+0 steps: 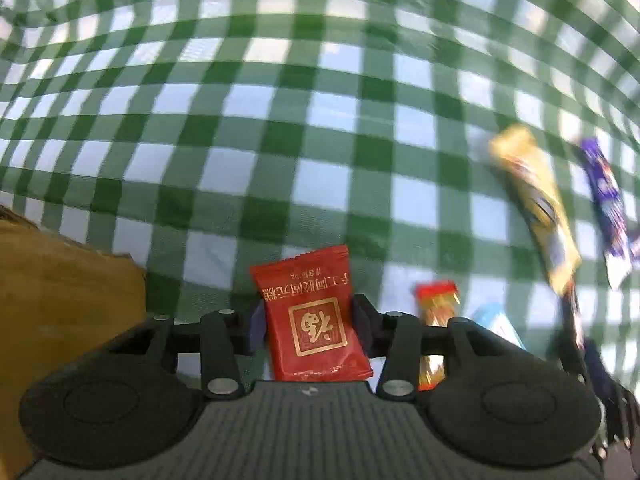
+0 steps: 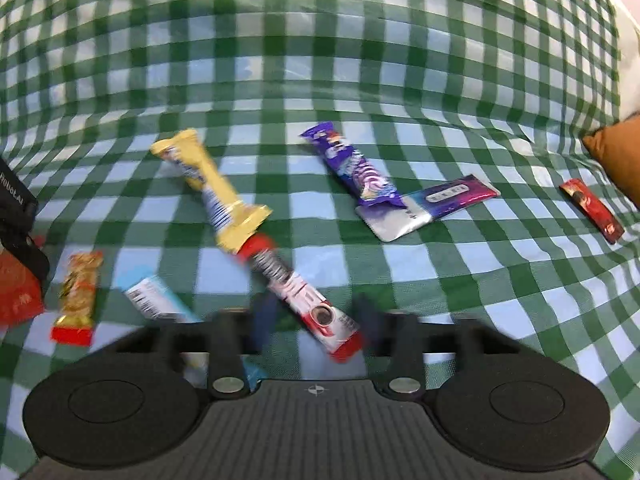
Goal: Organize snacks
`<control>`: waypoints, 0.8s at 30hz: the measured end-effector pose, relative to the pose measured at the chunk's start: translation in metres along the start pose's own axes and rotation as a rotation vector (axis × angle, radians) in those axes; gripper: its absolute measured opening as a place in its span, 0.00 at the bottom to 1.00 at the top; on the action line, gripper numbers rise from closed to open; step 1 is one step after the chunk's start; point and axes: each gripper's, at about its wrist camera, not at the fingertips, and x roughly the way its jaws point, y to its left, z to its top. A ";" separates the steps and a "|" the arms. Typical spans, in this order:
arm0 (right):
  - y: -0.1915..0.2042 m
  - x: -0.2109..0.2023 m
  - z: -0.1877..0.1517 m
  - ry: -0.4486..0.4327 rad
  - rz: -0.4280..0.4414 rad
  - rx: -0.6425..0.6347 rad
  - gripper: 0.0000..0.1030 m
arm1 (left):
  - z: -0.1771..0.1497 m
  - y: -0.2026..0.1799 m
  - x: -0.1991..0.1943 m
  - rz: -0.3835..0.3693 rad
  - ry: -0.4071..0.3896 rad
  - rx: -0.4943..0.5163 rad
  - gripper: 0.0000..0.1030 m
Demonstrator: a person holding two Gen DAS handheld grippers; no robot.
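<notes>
- The red sachet (image 1: 316,316) with a gold square seal sits between the fingers of the left gripper (image 1: 309,322), low in the centre of the left wrist view. Its long axis runs along the fingers, the printed end pointing away from the camera, and both pads press its side edges, pinching it.
- The red-and-white cookie stick (image 2: 304,300) lies on the cloth between the fingers of the right gripper (image 2: 316,322). Its long axis runs diagonally, one end toward the upper left and the other by the right finger. That finger meets the stick's near end, but the frame is blurred and I cannot tell whether both pads press it.
- The far end of this stick touches the yellow bar (image 2: 212,192), which slants up to the left on nearly the same line.
- To the left lie a pale blue packet (image 2: 154,300) and a gold-and-red candy (image 2: 78,296), both roughly lengthwise toward the camera.
- Further right a purple bar (image 2: 352,164) overlaps the end of a silver-and-purple pouch (image 2: 428,206), the two forming an angle.
- A small dark red bar (image 2: 592,210) lies far right, near an orange-brown object (image 2: 616,152).
- All rest on a green-and-white checked tablecloth (image 2: 320,60).
- In the left wrist view a brown paper surface (image 1: 60,300) lies at the left edge.
</notes>
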 end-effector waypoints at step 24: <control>0.065 -0.255 -0.006 -0.096 0.113 0.115 0.05 | -0.158 0.098 -0.231 -0.252 -0.184 0.206 0.46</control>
